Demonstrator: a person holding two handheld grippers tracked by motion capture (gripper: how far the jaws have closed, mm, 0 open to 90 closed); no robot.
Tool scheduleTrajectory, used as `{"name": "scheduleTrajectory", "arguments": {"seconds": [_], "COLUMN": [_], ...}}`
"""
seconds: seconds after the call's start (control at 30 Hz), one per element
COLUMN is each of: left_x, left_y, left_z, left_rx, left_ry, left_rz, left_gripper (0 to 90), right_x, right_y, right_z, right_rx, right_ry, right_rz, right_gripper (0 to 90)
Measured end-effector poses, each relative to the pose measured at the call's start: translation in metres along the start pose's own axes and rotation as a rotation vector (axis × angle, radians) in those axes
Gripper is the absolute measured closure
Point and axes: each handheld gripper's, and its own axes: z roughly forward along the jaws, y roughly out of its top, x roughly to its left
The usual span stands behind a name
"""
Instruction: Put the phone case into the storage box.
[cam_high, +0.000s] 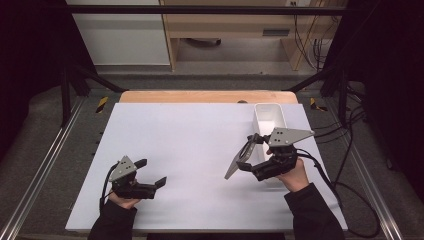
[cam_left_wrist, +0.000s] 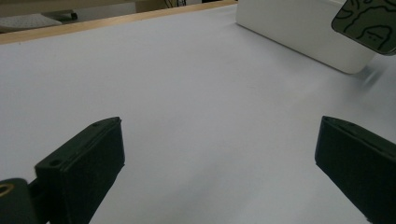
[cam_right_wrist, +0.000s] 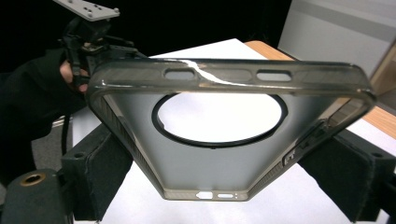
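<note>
The right gripper (cam_high: 250, 152) is grasping a clear phone case (cam_right_wrist: 229, 126) by its two long edges, with the jaws pressing in from either side. In the high view the case (cam_high: 239, 160) is hanging tilted above the white table (cam_high: 190, 145), off the surface, at about four o'clock from the table's middle. Just behind it, toward one o'clock, a white bin (cam_high: 270, 117) is standing near the far right corner of the table, apparently empty, though its floor is partly hidden.

The left gripper (cam_high: 150, 172) is resting low at about seven o'clock, its jaws spread wide and released, holding nothing. Through its own camera the bin (cam_left_wrist: 299, 32) is sitting at one o'clock and a corner of the case (cam_left_wrist: 369, 23) is showing at the top right.

The step in hand seems to be carrying the case to the bin. To do it well, the person is best keeping the squeeze light, since the thin walls are likely to bow and the case could spring out. Lifting it clear of the near rim, lining its long side with the bin's long side, then lowering it inside before opening should avoid a snag or a bounce. The left gripper is well apart and is not getting in the way.
</note>
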Motion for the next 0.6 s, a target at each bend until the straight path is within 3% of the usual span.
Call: {"name": "scheduleTrajectory", "arguments": {"seconds": [0.6], "left_x": [0.0085], "left_y": [-0.008], "left_z": [-0.0036], "left_rx": [0.005], "left_ry": [0.038], "left_rz": [-0.003], "left_gripper": [1.0], "right_x": [-0.0064], "right_y": [0.0035], "right_z": [-0.0078], "right_rx": [-0.033], "right_ry": [-0.108], "right_rz": [0.057], "right_gripper": [12.4]}}
